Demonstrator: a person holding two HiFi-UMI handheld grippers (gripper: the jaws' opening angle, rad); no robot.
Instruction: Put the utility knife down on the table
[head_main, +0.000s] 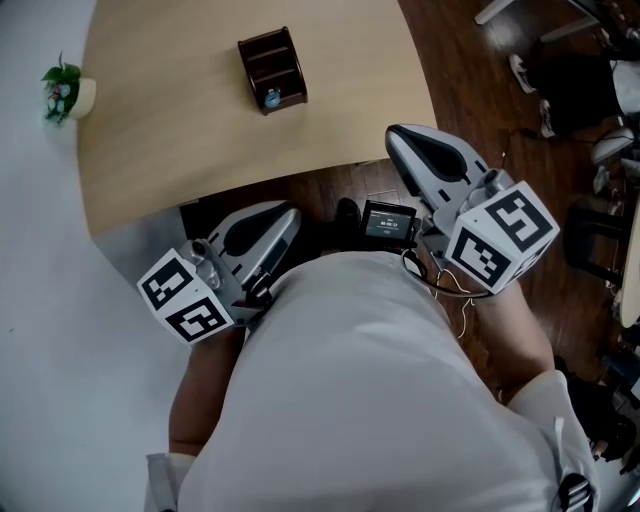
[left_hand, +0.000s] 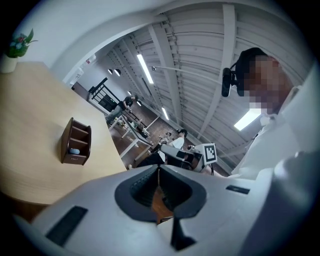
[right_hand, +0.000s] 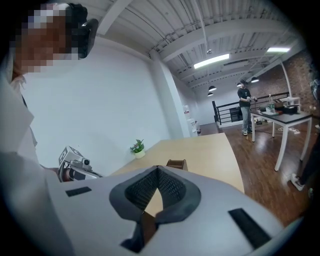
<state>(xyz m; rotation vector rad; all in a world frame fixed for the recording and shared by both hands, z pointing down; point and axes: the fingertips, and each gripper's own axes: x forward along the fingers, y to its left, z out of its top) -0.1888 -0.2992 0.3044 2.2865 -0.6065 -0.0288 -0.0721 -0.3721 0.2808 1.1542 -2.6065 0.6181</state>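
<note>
I see no utility knife in any view. My left gripper (head_main: 292, 211) hangs below the near edge of the light wooden table (head_main: 200, 130), close to my body, shut with nothing between its jaws (left_hand: 159, 168). My right gripper (head_main: 394, 134) sits at the table's right edge, also shut and empty (right_hand: 158, 169). A dark brown desk organizer (head_main: 272, 70) stands on the table with a small blue item (head_main: 272, 97) in its front slot. The organizer also shows in the left gripper view (left_hand: 76, 141) and just beyond the right gripper's jaws (right_hand: 176, 163).
A small potted plant (head_main: 62, 90) stands at the table's far left corner. A small screen device (head_main: 389, 221) hangs at my waist. Dark wooden floor with chair legs and shoes (head_main: 560, 90) lies to the right. A person (right_hand: 245, 107) stands by a far table (right_hand: 285, 117).
</note>
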